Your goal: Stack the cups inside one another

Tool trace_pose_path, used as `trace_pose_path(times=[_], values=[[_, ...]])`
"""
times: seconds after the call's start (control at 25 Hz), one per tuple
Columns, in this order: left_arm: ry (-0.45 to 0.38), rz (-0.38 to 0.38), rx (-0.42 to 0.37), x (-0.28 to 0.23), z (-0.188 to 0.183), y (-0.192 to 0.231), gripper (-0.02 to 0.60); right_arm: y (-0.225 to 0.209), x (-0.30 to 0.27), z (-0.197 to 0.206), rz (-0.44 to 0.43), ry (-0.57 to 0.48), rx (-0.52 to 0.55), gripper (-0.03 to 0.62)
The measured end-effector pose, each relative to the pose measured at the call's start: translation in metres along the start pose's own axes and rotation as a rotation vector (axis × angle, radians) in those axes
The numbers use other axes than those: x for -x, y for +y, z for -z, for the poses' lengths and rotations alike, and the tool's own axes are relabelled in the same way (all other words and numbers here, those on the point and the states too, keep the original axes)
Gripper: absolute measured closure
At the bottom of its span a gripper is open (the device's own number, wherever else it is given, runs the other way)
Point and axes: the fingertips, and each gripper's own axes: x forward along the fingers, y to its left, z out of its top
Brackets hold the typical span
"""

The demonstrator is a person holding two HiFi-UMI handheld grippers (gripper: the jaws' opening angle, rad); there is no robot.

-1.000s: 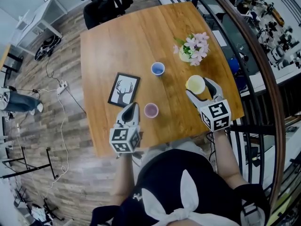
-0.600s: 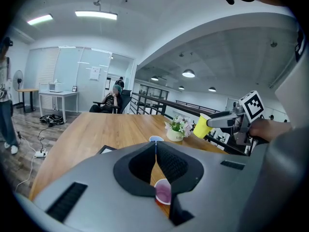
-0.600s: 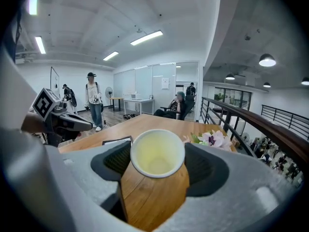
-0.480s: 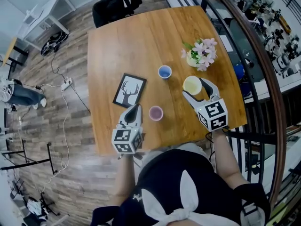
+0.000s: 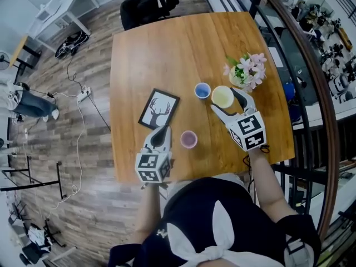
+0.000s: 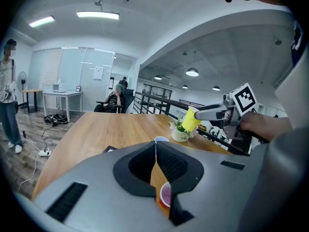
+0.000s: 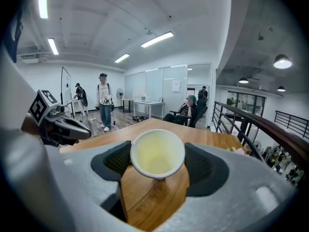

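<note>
My right gripper [image 5: 226,99] is shut on a yellow cup [image 5: 222,97], which hangs tilted above the table just right of a blue cup [image 5: 202,90]. In the right gripper view the yellow cup [image 7: 157,153] fills the gap between the pads, its mouth toward the camera. A pink cup [image 5: 188,139] stands nearer to me, just right of my left gripper [image 5: 162,133], which is shut with nothing in it. The left gripper view shows the pink cup [image 6: 165,195] partly hidden behind the shut jaws, the blue cup [image 6: 161,139] beyond them, and the yellow cup [image 6: 191,120] held up at the right.
A white pot of pink flowers [image 5: 247,74] stands close behind the right gripper. A framed deer picture [image 5: 159,109] lies left of the cups. The wooden table [image 5: 156,54] ends at a railing on the right. A person sits in a chair beyond the far edge.
My right gripper has carried the yellow cup leftward, from well apart to close beside the blue cup. The left gripper has stayed beside the pink cup.
</note>
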Motion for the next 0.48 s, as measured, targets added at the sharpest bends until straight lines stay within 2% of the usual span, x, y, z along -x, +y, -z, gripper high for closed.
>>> trace_pose_path(times=[0.48], values=[[0.018, -0.034, 0.03, -0.014, -0.001, 0.016, 0.558, -0.007, -0.056, -0.022, -0.063, -0.005, 0.046, 0.25]])
